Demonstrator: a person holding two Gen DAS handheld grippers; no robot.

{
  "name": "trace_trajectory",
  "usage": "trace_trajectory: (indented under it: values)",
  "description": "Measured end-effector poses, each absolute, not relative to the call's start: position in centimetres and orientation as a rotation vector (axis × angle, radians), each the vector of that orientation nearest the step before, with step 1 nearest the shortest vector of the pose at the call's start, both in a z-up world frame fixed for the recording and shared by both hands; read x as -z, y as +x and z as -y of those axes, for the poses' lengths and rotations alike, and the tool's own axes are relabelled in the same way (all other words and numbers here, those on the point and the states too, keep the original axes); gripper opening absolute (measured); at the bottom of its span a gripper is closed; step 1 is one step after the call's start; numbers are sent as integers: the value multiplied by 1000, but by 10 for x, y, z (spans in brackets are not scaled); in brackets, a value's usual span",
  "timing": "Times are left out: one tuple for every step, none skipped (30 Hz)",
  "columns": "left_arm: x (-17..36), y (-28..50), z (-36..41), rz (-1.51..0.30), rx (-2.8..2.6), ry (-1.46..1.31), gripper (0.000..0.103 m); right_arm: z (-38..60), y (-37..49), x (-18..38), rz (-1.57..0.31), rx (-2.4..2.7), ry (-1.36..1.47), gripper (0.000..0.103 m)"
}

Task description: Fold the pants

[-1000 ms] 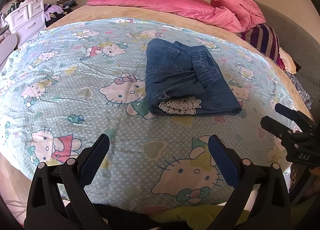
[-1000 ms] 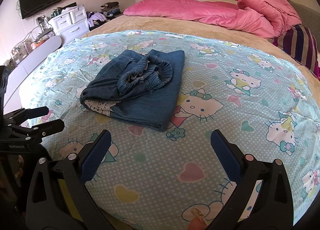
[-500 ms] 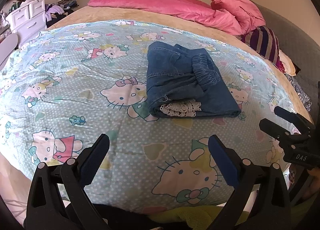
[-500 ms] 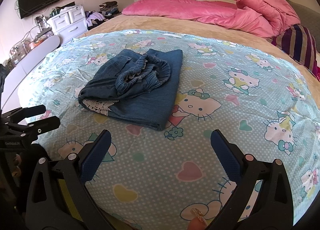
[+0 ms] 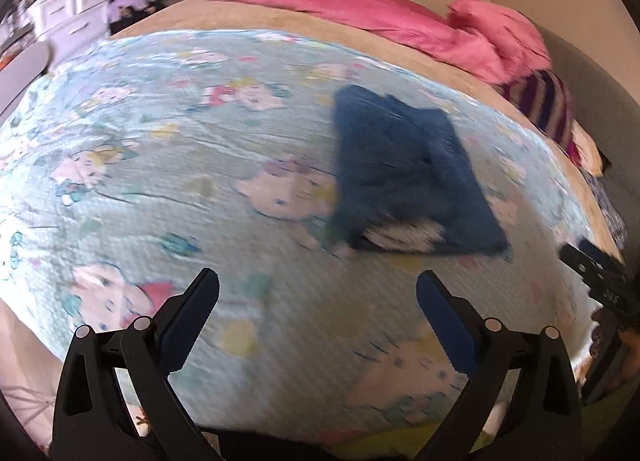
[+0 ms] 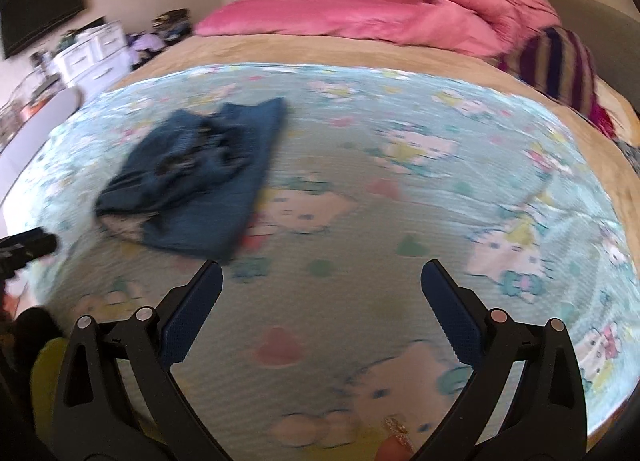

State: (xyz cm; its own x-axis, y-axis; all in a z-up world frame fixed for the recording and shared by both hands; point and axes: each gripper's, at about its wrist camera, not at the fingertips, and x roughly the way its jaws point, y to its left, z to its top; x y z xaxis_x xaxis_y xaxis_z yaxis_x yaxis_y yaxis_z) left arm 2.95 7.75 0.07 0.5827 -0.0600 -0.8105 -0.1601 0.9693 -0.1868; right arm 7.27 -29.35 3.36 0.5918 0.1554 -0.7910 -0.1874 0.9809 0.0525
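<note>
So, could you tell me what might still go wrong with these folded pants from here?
1. The denim pants sit in a loose bundle, with the bunched waistband on top and pale lace trim poking out at the near edge; any nudge could undo the fold.
2. Both views are motion-blurred, so a sweep of the open left gripper or right gripper might catch the cartoon-cat sheet and drag the bundle.

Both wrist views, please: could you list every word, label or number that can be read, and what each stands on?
None can be read.
Right gripper, seen at the edge of the left wrist view: pale marking on its body, too blurred to read.
Cartoon-print sheet: pictures only, no lettering visible.
Folded pants: no label visible.
</note>
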Motion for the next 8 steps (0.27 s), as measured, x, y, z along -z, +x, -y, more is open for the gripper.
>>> trace_trajectory:
  values:
    - [3, 39, -92, -970, -75, -270, 99, 302, 77, -31, -919, -181, -28, 94]
    - [6, 45, -101, -980, -92, -276, 99, 319, 86, -27, -926, -140, -10, 94]
    - [12, 56, -118, -1001, -129, -277, 99, 333, 94, -23, -933, -97, 4, 94]
    - [16, 64, -129, -1013, -155, -272, 99, 349, 102, -20, -933, -56, 13, 94]
    - [21, 74, -144, -1029, -201, -261, 99, 366, 112, -16, -933, -16, 17, 94]
    - [27, 85, -161, -1044, -252, -255, 99, 376, 118, -13, -938, 19, 11, 94]
    - [31, 96, -178, -1047, -292, -247, 99, 396, 130, -9, -944, 80, 3, 94]
    - [36, 108, -198, -1052, -345, -237, 99, 413, 140, -5, -949, 112, 8, 94]
